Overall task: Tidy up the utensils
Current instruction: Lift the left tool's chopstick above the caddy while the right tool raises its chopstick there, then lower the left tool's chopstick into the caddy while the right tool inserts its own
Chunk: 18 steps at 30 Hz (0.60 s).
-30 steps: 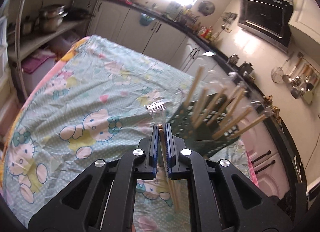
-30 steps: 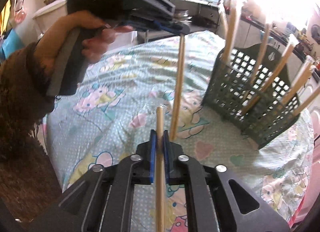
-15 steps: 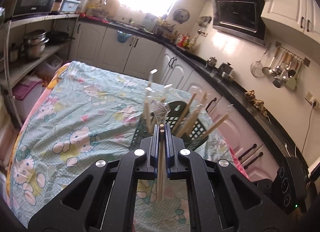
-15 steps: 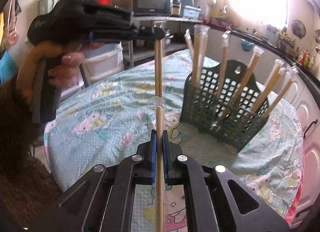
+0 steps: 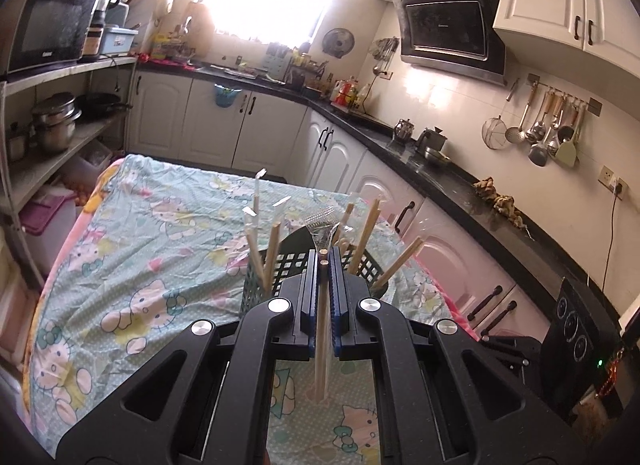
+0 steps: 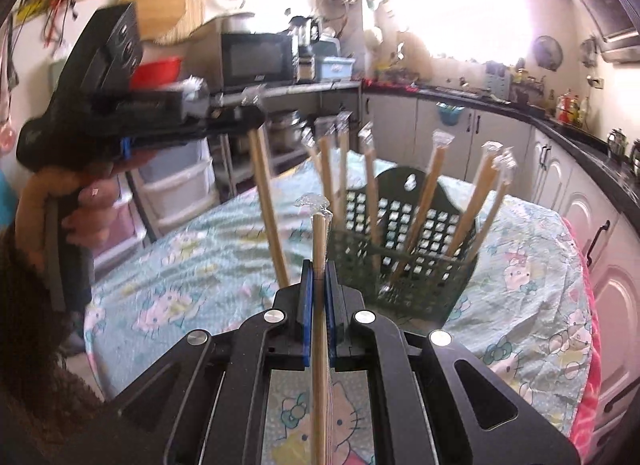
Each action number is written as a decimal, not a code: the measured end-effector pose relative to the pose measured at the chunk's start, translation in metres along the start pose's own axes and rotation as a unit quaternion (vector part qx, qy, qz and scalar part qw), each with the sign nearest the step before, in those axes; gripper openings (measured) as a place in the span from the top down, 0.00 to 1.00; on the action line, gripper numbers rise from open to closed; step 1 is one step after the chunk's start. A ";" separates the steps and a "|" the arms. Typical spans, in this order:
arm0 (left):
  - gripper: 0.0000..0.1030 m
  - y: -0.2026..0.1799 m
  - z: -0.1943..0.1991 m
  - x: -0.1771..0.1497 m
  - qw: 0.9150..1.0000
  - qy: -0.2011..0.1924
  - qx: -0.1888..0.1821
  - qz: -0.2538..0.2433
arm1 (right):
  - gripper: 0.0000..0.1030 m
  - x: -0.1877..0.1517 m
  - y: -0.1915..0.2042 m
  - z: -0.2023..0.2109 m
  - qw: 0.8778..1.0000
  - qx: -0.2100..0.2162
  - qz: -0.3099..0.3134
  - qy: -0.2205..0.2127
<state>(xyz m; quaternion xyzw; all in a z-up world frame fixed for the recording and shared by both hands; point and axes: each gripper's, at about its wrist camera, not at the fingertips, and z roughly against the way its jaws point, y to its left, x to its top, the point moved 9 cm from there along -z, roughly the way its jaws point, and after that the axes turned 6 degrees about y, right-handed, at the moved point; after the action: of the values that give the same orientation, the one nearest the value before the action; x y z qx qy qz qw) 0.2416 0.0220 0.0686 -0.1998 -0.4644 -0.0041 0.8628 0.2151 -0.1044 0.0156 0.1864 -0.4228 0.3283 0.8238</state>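
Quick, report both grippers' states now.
Left gripper: shut on a wrapped pair of chopsticks.
Right gripper: shut on another wrapped pair of chopsticks.

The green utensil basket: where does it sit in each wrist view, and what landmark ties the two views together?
Left wrist: green basket at centre, partly hidden behind the left gripper.
Right wrist: the basket right of centre, beyond the right gripper.
Shared landmark: the microwave on its shelf.

A microwave (image 5: 44, 31) sits near hanging ladles (image 5: 540, 125).
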 end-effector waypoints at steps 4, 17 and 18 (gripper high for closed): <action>0.98 -0.006 0.001 0.006 1.000 -0.006 -0.001 -0.008 | 0.94 0.014 -0.015 0.011 0.999 -0.014 -0.023 -0.034; 0.98 -0.022 0.009 0.038 0.998 -0.045 0.022 -0.042 | 0.94 0.064 -0.056 0.038 0.990 -0.051 -0.047 -0.126; 0.98 -0.022 0.010 0.043 0.998 -0.049 0.024 -0.043 | 0.94 0.066 -0.057 0.039 0.989 -0.052 -0.047 -0.130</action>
<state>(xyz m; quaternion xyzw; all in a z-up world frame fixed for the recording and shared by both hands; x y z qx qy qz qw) 0.2534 0.0131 0.1156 -0.1586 -0.5147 -0.0203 0.8423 0.2608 -0.1424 0.0899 0.2038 -0.5337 0.2396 0.7850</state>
